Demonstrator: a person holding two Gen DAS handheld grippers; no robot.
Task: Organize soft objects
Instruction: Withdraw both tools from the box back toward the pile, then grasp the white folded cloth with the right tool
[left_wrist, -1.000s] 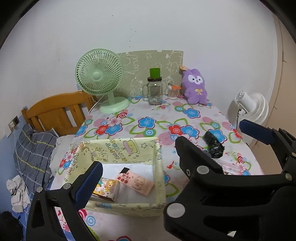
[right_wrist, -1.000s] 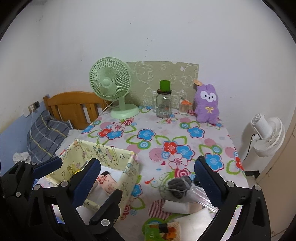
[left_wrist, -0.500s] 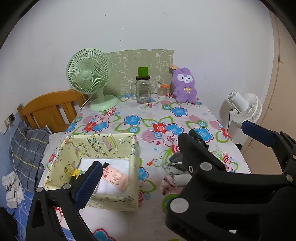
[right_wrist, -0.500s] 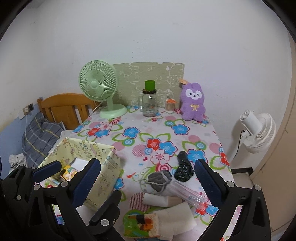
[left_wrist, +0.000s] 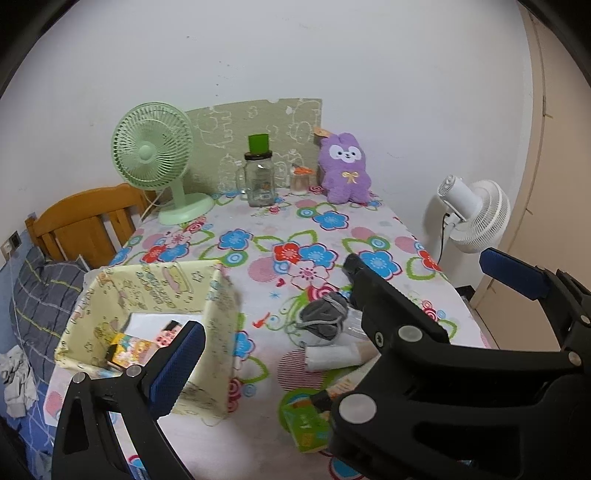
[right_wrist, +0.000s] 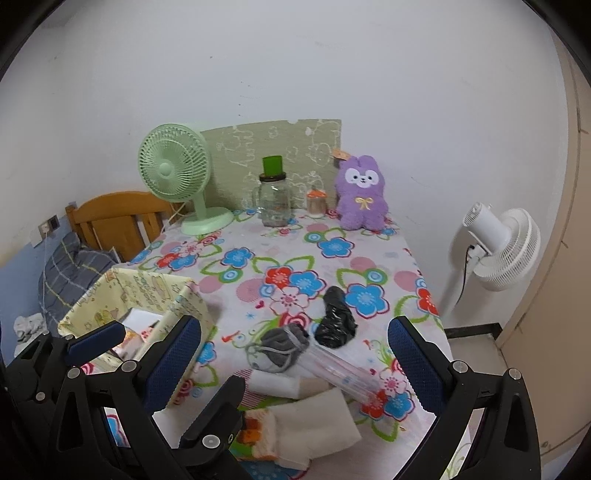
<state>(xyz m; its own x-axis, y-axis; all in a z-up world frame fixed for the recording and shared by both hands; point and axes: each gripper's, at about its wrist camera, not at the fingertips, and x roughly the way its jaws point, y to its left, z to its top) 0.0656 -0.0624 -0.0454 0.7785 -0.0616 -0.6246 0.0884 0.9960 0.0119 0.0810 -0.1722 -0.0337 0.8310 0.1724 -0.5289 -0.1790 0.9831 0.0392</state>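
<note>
Ahead and left of your right claw (right_wrist: 291, 363) sits the pale-yellow printed fabric storage box (right_wrist: 147, 291), the biggest target in play; from the left claw (left_wrist: 340, 325) it is dead ahead on the low left side, with a few small printed packs already inside. Both claws are spread wide and hold nothing.

Next in size, right under the right claw's near edge: a folded white cloth (right_wrist: 321, 424) with an orange-and-green printed pack (right_wrist: 255, 428) touching its left side. Just ahead of that, a rolled white towel (right_wrist: 277, 382). Between the right claw's fingers, further out: a grey bundled sock (right_wrist: 282, 345), a clear plastic tube (right_wrist: 340, 373) lying across beside it, and a crumpled black plastic bag (right_wrist: 336, 319) just beyond.

My read: grab the grey sock first with the right claw.
- Come down over its middle, not the loose trim.
- Clear the tube before closing, or you'll pinch both.
- Close fully; it will compress.
- Lift above the box's floppy near wall, then release inside.

Keep the left claw clear of the box mouth.
</note>
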